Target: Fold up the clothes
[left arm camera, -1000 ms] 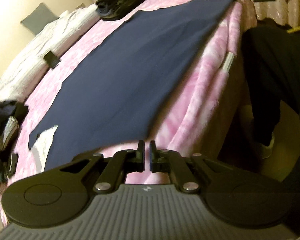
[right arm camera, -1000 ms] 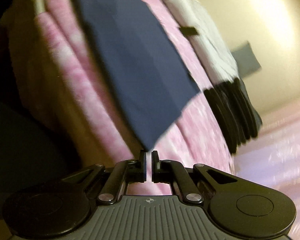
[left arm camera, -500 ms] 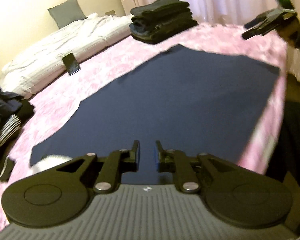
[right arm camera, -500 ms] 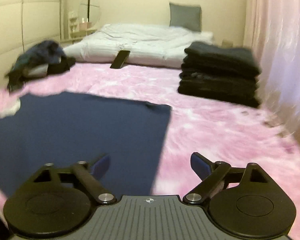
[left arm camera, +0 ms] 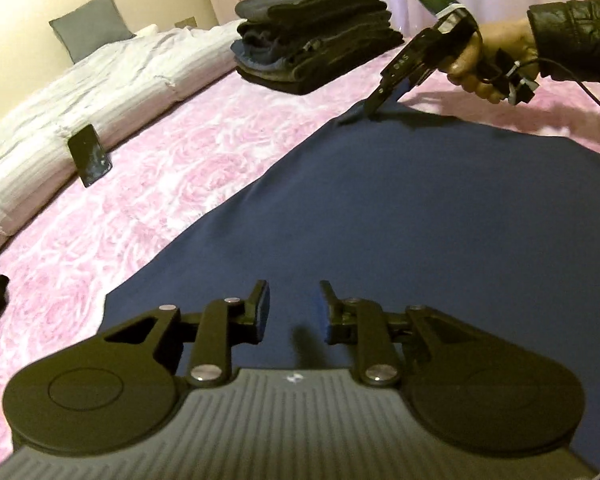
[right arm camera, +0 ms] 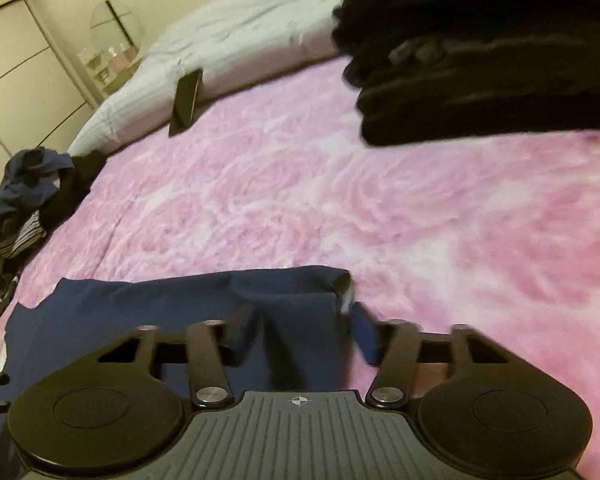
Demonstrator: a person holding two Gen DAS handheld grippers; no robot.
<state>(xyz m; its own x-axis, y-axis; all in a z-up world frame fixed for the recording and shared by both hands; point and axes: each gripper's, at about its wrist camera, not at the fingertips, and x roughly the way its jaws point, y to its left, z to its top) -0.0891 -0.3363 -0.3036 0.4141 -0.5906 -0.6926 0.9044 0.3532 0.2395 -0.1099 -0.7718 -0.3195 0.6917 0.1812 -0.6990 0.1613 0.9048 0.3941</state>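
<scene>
From the left wrist view, the left gripper (left arm camera: 292,304) hangs over a navy cloth (left arm camera: 400,220) lying flat on the pink blanket (left arm camera: 148,200), its jaws opening with nothing between them. One stack of folded clothes (left arm camera: 316,56) and one phone (left arm camera: 90,154) sit beyond. From the right wrist view, the right gripper (right arm camera: 300,328) is closing around the cloth's raised corner (right arm camera: 296,300); one loose heap of clothes (right arm camera: 28,200) lies at the left.

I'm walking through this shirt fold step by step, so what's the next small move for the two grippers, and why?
Probably finish pinching with the right gripper: its jaws are closing around the far corner of the navy garment, which is bunched between them but not yet clamped. The left gripper, jaws opening with nothing between them, hovers over the near edge and likely grabs there next.
</scene>
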